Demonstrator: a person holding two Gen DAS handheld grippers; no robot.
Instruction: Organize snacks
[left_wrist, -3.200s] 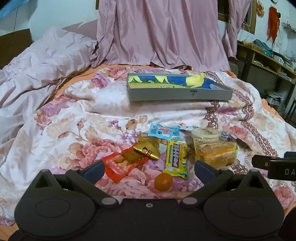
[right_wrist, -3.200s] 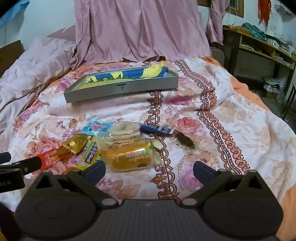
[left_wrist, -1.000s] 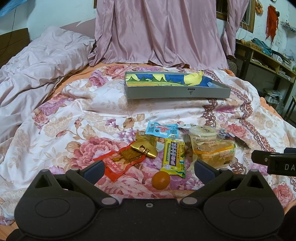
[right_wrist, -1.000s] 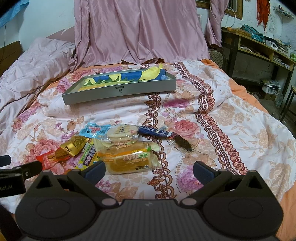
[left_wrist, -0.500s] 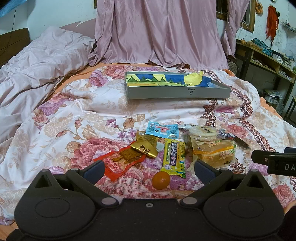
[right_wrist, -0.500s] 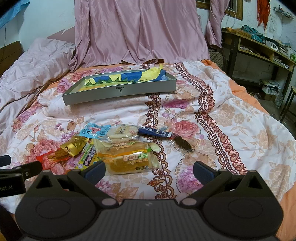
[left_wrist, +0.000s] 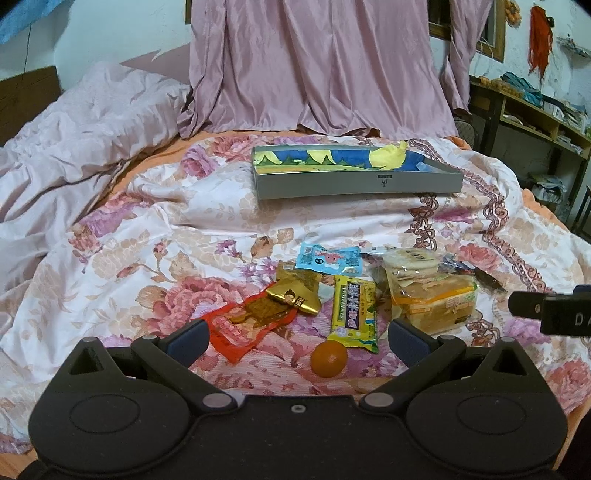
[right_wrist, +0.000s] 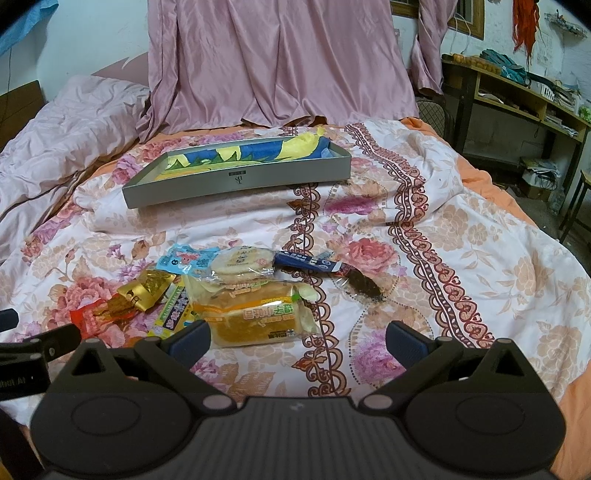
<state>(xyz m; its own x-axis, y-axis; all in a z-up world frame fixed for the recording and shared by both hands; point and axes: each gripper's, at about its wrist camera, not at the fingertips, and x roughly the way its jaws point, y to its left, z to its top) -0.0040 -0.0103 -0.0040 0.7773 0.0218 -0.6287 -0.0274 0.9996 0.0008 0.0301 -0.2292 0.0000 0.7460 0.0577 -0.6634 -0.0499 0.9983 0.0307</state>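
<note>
Snacks: a loose cluster is seen on the floral bedspread, just ahead of both tools.
Bread pack: lies at 10 o'clock of the right tool, touching the round cracker pack behind it.
Yellow bar: lies lengthwise at 12 o'clock of the left tool, beside the bread pack.
Orange: sits nearest the left tool, just beside the yellow bar's near end.
Gold packet and red packet: overlapped, at 11 o'clock of the left tool.
Light blue packet: placed at the far edge of the cluster.
Dark blue stick pack: seen at 12 o'clock of the right tool, with a clear-wrapped dark snack at its right end.
Grey tray: set well apart behind the snacks, lined in blue and yellow.
Left tool: fingers held wide apart, nothing gripped.
Right tool: fingers held wide apart, nothing gripped.
Backdrop: a pink curtain is hung behind the bed.
</note>
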